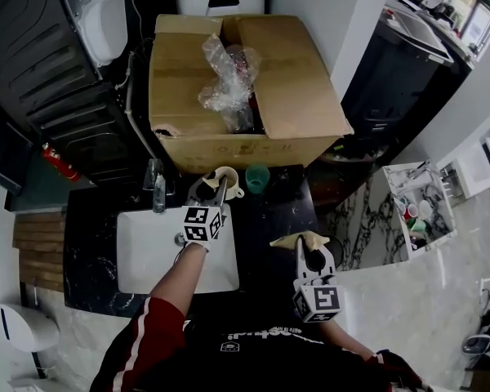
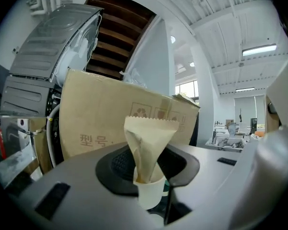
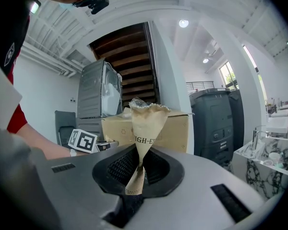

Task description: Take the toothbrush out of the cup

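A cream paper cup [image 1: 229, 189] [image 2: 150, 193] stands on the dark counter behind the sink, with a kraft-paper toothbrush packet [image 2: 149, 147] upright in it. My left gripper [image 1: 223, 184] [image 2: 151, 178] points level with the cup between its jaws; a thin sliver of gap shows on the cup's right side. My right gripper [image 1: 309, 250] [image 3: 134, 191] hovers nearer me at the right, shut on the narrow end of a second kraft-paper packet [image 1: 298, 239] [image 3: 145, 128] that fans out beyond the jaws.
A green cup [image 1: 257, 176] stands just right of the cream cup. A big open cardboard box [image 1: 245, 96] with plastic wrap fills the space behind them. A white sink [image 1: 147, 256] and its tap [image 1: 158, 193] lie to the left; a washing machine stands far left.
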`<state>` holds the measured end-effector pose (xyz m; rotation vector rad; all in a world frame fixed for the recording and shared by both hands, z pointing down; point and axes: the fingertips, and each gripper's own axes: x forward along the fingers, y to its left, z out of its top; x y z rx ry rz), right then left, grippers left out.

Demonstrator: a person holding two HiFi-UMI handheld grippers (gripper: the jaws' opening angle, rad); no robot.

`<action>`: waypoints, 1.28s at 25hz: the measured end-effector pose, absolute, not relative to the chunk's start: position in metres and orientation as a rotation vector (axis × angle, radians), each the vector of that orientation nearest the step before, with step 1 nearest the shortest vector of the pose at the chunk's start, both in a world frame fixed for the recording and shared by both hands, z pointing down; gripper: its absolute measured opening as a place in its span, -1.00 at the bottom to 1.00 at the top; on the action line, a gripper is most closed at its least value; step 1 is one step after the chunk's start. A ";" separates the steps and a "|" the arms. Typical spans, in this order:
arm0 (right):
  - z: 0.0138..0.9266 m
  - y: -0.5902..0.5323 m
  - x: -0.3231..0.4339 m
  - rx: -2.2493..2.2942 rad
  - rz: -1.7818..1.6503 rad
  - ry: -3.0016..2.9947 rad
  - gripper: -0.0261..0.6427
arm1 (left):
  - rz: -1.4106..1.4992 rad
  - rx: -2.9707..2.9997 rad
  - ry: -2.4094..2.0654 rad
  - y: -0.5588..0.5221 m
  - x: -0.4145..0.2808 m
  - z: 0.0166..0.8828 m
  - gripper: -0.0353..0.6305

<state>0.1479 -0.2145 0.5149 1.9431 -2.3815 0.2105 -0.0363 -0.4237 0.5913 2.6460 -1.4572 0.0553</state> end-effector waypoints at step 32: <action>0.511 -0.230 0.123 1.828 0.204 -2.496 -0.75 | -0.088 2.776 -1.509 -0.370 -0.071 0.460 -0.81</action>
